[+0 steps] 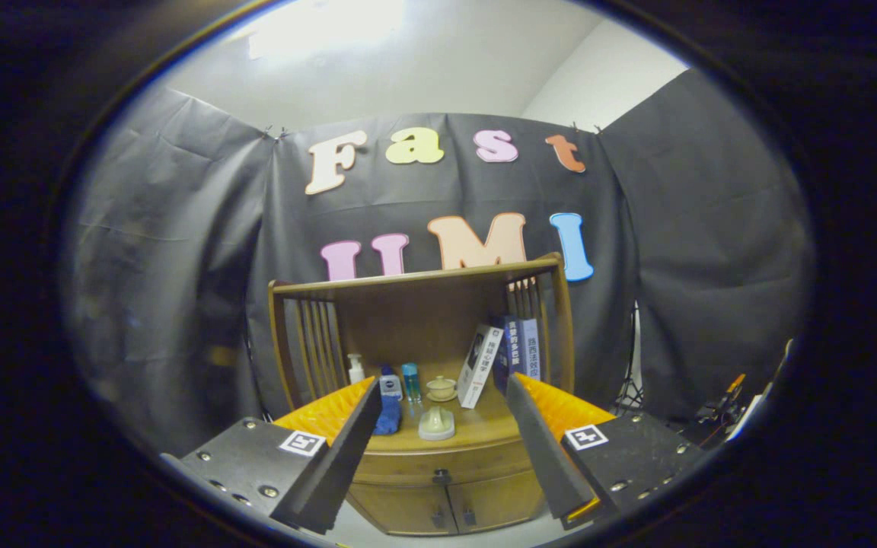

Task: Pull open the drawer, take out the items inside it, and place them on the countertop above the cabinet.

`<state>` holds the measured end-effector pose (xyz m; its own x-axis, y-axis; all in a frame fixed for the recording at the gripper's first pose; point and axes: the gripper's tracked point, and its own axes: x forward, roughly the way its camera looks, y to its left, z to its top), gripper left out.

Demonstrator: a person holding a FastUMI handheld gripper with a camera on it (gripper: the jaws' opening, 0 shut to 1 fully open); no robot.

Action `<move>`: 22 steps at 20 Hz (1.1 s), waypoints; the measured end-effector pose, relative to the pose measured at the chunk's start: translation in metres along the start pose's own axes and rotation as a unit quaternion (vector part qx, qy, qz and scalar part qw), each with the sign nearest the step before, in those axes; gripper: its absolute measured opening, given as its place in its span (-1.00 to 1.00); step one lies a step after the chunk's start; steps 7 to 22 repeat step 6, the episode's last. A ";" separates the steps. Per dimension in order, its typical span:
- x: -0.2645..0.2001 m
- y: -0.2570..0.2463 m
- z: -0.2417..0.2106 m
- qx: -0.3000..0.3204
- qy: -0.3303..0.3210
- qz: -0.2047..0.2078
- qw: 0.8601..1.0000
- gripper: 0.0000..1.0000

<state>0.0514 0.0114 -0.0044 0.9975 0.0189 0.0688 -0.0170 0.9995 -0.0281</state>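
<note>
Facing the wooden cabinet [438,426] from a little way off, the gripper [438,449] holds its fingers spread wide with nothing between them, the cabinet front showing in the gap. The drawer [442,463] lies shut under the worktop [476,430], its small dark knob [441,477] just ahead of the fingers and between them; two lower doors [446,511] sit beneath it, also closed. On the worktop stand a pump bottle [355,368] at the far left, a blue bottle [388,407] and a small teal bottle [411,380] beside it, a lidded cup on a saucer [441,389] in the middle, a pale holder [436,424] nearer the front edge, and leaning books [503,358] to the right. Whether any of these came from the drawer cannot be told, nor what the drawer holds. With the drawer closed and the fingers free, the scene fits either a drawer yet to be emptied or one emptied and pushed back in.
</note>
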 end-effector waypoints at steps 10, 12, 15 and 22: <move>0.001 0.007 0.000 -0.003 0.002 0.004 1.000 0.97; 0.001 0.007 0.000 -0.003 0.002 0.004 1.000 0.97; 0.001 0.007 0.000 -0.003 0.002 0.004 1.000 0.97; 0.001 0.007 0.000 -0.003 0.002 0.004 1.000 0.97</move>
